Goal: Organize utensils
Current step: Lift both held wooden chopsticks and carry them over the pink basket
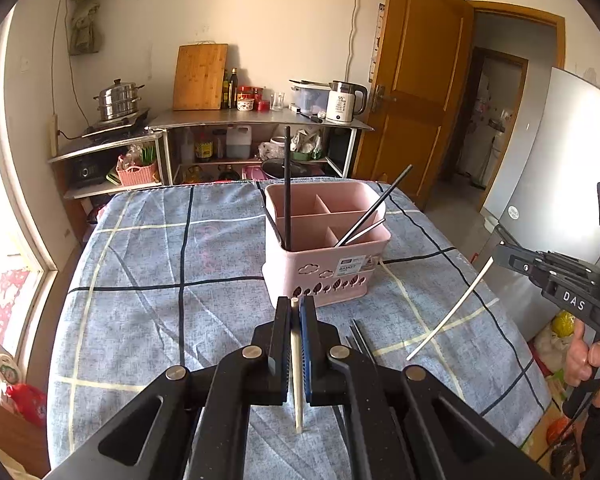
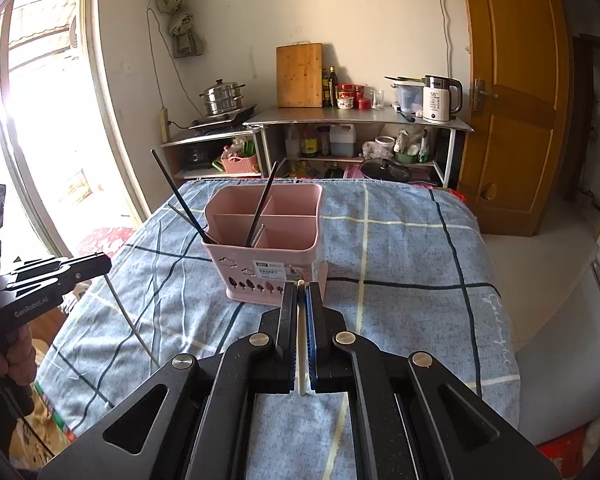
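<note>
A pink divided basket (image 1: 340, 256) (image 2: 268, 248) stands on the blue checked tablecloth (image 1: 160, 264), with black chopsticks (image 1: 287, 184) (image 2: 262, 204) leaning in its near compartments. My left gripper (image 1: 295, 306) is shut on a cream chopstick (image 1: 297, 376), held above the cloth just short of the basket. My right gripper (image 2: 301, 290) is shut on a white chopstick (image 2: 302, 360), also in front of the basket. Each gripper shows in the other's view: the right gripper (image 1: 500, 252) with its chopstick (image 1: 448, 316) slanting down, the left gripper (image 2: 100, 266) with a thin stick (image 2: 132, 320). Two black chopsticks (image 1: 360, 340) lie on the cloth.
Behind the table, a metal shelf unit (image 1: 260, 118) carries a cutting board (image 1: 200, 76), a kettle (image 1: 344, 104) and a steamer pot (image 1: 118, 100). A wooden door (image 1: 420, 80) and a grey fridge (image 1: 560, 168) are on the right, a bright window (image 2: 48, 120) on the left.
</note>
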